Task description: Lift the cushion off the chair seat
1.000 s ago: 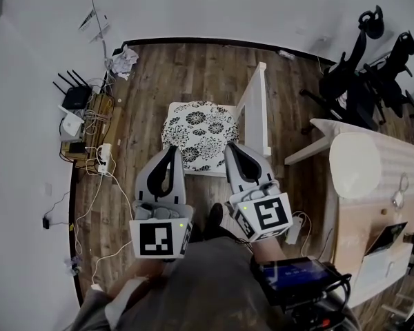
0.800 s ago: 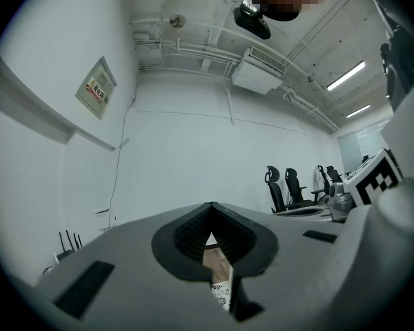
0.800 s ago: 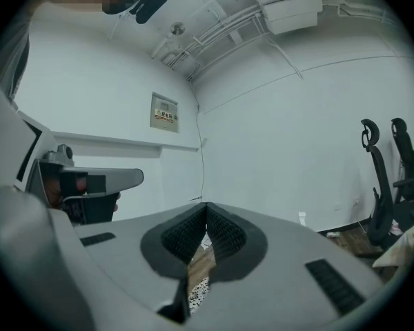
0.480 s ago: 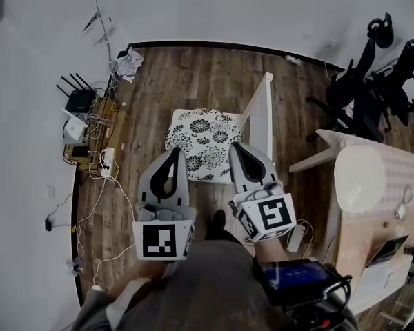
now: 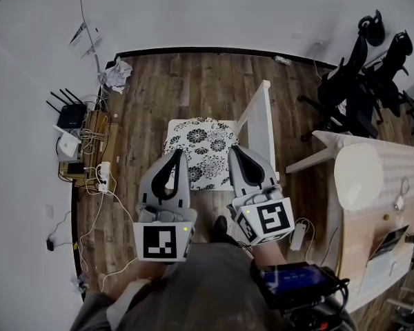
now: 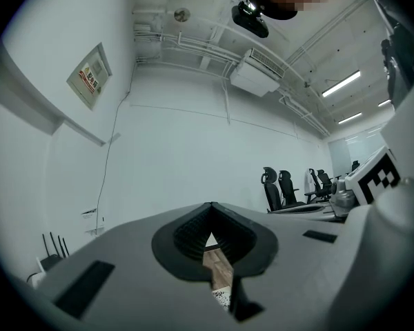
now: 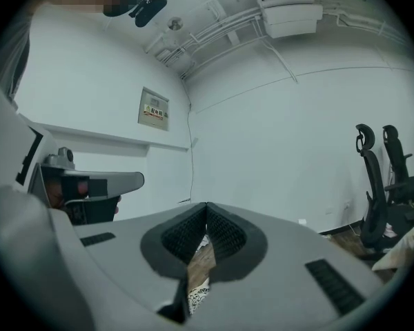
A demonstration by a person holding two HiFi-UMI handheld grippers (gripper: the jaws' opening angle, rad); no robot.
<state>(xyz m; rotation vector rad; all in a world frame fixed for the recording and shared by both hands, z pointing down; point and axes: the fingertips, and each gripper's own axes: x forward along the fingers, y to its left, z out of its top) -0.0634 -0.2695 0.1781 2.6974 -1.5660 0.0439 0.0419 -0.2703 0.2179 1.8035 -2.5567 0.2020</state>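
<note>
Currently both grippers have advanced toward the white chair (image 5: 263, 123) over the last second; in the head view the left gripper (image 5: 175, 156) and the right gripper (image 5: 233, 150) now overlap the near edge of the patterned cushion (image 5: 201, 138); the jaws of both are closed together and hold nothing; the cushion lies flat on the seat, unlifted; judged from this, the approach is under way and the jaws must open before any grasp. Surface: dark wood-plank floor (image 5: 193, 81); router (image 5: 70, 116) and cables at left by the wall; chair at centre; pale worktop (image 5: 393, 164) and black office chairs (image 5: 366, 81) at right.
</note>
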